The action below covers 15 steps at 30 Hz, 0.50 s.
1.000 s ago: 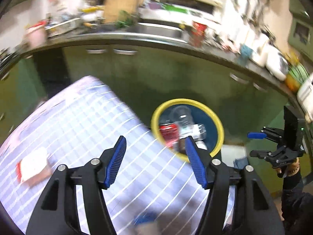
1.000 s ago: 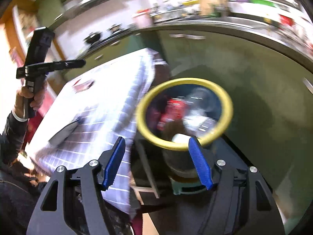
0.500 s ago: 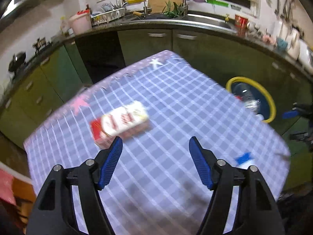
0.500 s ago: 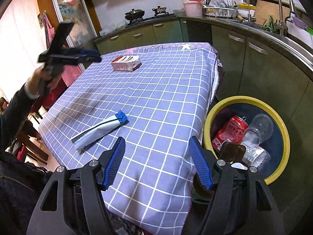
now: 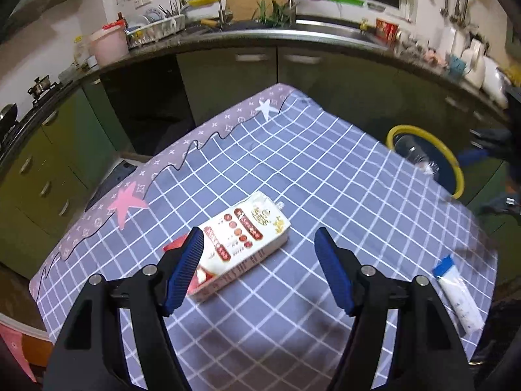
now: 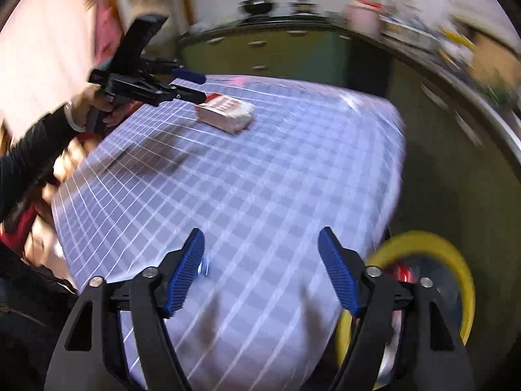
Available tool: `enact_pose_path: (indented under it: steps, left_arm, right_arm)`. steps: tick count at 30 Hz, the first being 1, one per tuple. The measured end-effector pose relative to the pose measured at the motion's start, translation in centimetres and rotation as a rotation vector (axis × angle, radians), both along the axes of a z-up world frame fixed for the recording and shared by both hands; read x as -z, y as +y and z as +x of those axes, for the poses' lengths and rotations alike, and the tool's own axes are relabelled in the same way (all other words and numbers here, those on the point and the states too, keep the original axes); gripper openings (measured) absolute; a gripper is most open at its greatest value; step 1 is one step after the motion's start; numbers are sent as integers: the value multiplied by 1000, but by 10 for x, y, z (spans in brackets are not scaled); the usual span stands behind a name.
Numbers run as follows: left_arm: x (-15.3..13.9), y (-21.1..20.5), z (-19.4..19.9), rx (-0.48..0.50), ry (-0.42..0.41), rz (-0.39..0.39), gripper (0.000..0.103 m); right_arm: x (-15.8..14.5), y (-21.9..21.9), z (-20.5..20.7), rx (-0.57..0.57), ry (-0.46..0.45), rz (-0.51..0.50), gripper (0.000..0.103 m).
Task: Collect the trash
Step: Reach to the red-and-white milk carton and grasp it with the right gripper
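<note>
A white and red carton point(image 5: 241, 241) lies flat on the blue checked tablecloth point(image 5: 325, 179). My left gripper point(image 5: 259, 244) hovers just above it, open, with the carton's near end behind the left finger. A white wrapper with a blue end point(image 5: 456, 296) lies near the table's right edge. In the blurred right wrist view my right gripper point(image 6: 260, 244) is above the cloth, its jaws opening with nothing between them. Only the wrapper's blue tip point(image 6: 205, 265) shows by its left finger. Far across the table are the carton point(image 6: 228, 114) and the left gripper point(image 6: 202, 88).
A yellow-rimmed bin point(image 5: 426, 159) stands on the floor off the table's right side, holding a red can point(image 6: 402, 272) and clear plastic. Green cabinets and a cluttered counter point(image 5: 293, 36) curve behind the table. A person's sleeve point(image 6: 29, 150) is at the left.
Both views swung from the bin to the table. The left gripper closed in on the carton. The right gripper moved over the cloth near the wrapper, and its jaws widened.
</note>
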<state>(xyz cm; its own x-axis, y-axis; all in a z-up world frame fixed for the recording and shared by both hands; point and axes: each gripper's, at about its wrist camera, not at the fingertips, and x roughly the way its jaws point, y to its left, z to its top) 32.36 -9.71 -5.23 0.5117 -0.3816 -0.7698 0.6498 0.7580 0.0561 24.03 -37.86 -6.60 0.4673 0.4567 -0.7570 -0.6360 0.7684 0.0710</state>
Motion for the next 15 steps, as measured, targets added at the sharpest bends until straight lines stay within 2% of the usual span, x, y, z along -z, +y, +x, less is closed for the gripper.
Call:
enact_pose_path:
  steps: [7,12,15]
  left_arm:
    - [-50,52,-69,-37,-54,-128,68]
    - [-67,88,-110,-131,-86,-158,70]
    - [-69,104,-126,-179,-84,-181,71]
  right_arm:
    - [3,103,116,-321,-43,-153,76]
    - [25,169,159,-493,-34,-224,76]
    - [37,193,178,-542,-29,-255,76]
